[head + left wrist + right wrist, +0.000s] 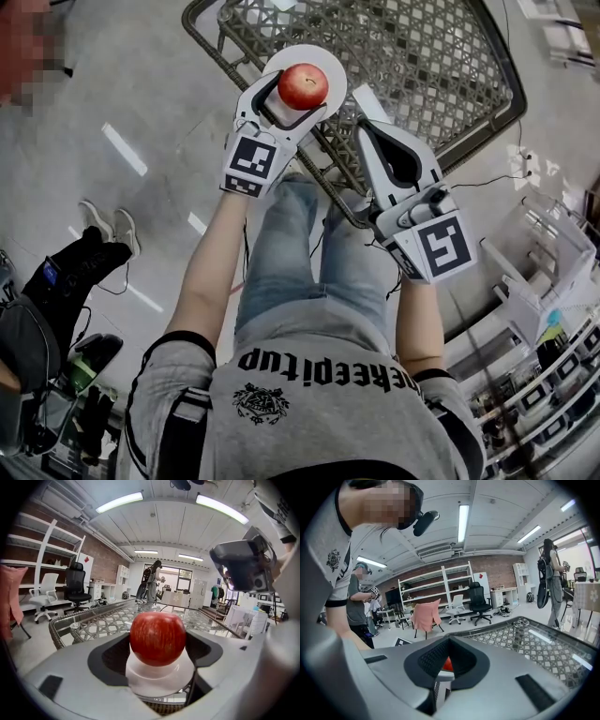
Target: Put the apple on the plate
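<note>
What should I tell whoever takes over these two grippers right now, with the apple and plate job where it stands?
Left gripper: jaws against both sides of the apple, which is centred over the white plate and looks to be resting on it.
Right gripper: shut, empty, held beside the plate at the near edge of the lattice table.
Done: the apple is at the plate.
Left: open the left jaws, draw back without nudging the apple, and check that it sits steady.

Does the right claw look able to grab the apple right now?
Probably not: the left claw grips the apple on the plate, blocking both sides, and the right claw is shut.
</note>
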### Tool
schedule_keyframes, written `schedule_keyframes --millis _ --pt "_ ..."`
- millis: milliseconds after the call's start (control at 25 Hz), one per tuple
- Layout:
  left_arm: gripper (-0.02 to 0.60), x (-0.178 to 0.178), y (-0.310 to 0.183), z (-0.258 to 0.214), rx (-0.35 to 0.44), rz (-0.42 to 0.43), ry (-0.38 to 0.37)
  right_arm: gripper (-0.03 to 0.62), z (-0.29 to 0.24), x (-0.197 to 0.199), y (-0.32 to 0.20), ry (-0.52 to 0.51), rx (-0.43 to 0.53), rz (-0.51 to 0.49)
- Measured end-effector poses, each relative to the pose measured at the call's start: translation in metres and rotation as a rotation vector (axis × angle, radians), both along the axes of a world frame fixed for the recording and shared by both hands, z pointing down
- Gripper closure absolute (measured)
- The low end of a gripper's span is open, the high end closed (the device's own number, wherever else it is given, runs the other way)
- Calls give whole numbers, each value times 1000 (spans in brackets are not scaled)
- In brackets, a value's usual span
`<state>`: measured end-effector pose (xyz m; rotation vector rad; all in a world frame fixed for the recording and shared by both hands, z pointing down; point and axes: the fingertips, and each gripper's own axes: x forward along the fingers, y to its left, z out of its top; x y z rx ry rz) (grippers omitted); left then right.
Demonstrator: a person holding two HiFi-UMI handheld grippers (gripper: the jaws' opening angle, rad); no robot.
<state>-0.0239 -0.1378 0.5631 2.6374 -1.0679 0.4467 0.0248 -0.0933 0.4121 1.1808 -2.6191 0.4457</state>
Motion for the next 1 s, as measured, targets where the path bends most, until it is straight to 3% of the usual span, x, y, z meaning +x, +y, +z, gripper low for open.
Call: schedule_keyframes --millis 200,440,1000 --pt "177 0 -5 21 -11 0 -44 591 16 -3 -6 3 -9 1" --pt "176 13 1 12 -12 0 -137 592 -2 8 -2 -6 -2 -1" --pt "178 7 3 27 -28 19 -179 591 9 -2 -1 9 -8 -10"
